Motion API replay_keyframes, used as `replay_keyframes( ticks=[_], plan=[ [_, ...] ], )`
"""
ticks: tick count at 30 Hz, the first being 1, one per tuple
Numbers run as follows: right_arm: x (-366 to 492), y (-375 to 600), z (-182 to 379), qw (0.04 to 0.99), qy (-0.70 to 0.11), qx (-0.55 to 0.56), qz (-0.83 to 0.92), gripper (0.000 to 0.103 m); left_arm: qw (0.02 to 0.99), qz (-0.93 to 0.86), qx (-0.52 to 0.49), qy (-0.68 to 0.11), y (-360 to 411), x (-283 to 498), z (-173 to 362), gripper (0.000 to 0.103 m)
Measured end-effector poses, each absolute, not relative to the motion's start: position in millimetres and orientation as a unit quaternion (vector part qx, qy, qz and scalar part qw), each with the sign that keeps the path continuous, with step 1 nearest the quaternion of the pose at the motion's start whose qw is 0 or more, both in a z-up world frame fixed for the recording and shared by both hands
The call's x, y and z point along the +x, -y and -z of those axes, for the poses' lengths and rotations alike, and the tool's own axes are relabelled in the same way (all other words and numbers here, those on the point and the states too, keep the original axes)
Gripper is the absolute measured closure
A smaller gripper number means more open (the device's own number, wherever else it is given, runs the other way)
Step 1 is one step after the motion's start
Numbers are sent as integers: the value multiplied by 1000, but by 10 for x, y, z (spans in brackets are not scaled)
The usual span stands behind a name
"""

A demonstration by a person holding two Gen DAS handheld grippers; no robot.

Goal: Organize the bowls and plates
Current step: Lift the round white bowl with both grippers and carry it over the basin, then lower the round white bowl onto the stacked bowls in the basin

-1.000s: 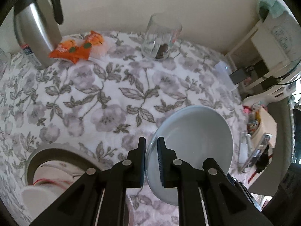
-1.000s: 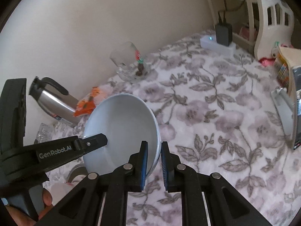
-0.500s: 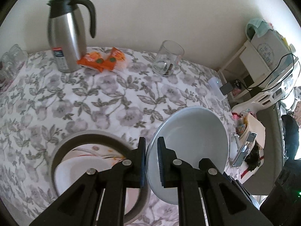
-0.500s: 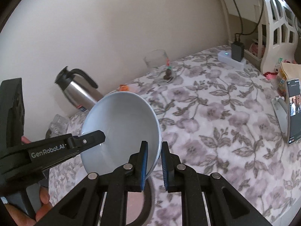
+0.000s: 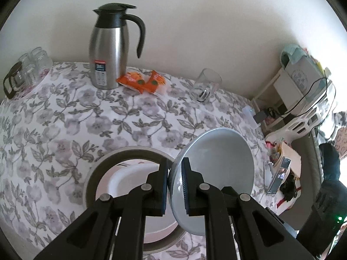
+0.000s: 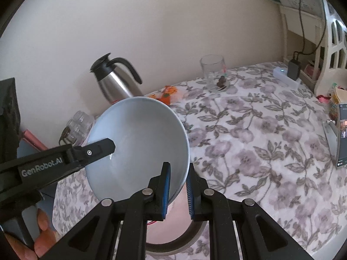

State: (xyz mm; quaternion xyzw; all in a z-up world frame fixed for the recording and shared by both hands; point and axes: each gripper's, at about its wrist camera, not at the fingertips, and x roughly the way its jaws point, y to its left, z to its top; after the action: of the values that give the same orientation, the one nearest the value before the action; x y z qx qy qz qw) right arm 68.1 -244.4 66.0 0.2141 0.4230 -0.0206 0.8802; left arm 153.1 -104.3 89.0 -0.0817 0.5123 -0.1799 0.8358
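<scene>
My 2 grippers, left gripper and right gripper, stay clamped on opposite rims of the pale bowl. It has risen clear above the plate at 7 o'clock; stacking comes next.
</scene>
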Motion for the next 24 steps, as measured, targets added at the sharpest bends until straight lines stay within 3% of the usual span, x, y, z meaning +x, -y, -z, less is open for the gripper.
replay_keyframes(
  ticks=[24],
  plan=[
    [658, 1877, -596, 881, -448, 152, -24, 88, 843, 163, -184, -478, 263, 1194, -623, 91]
  ],
)
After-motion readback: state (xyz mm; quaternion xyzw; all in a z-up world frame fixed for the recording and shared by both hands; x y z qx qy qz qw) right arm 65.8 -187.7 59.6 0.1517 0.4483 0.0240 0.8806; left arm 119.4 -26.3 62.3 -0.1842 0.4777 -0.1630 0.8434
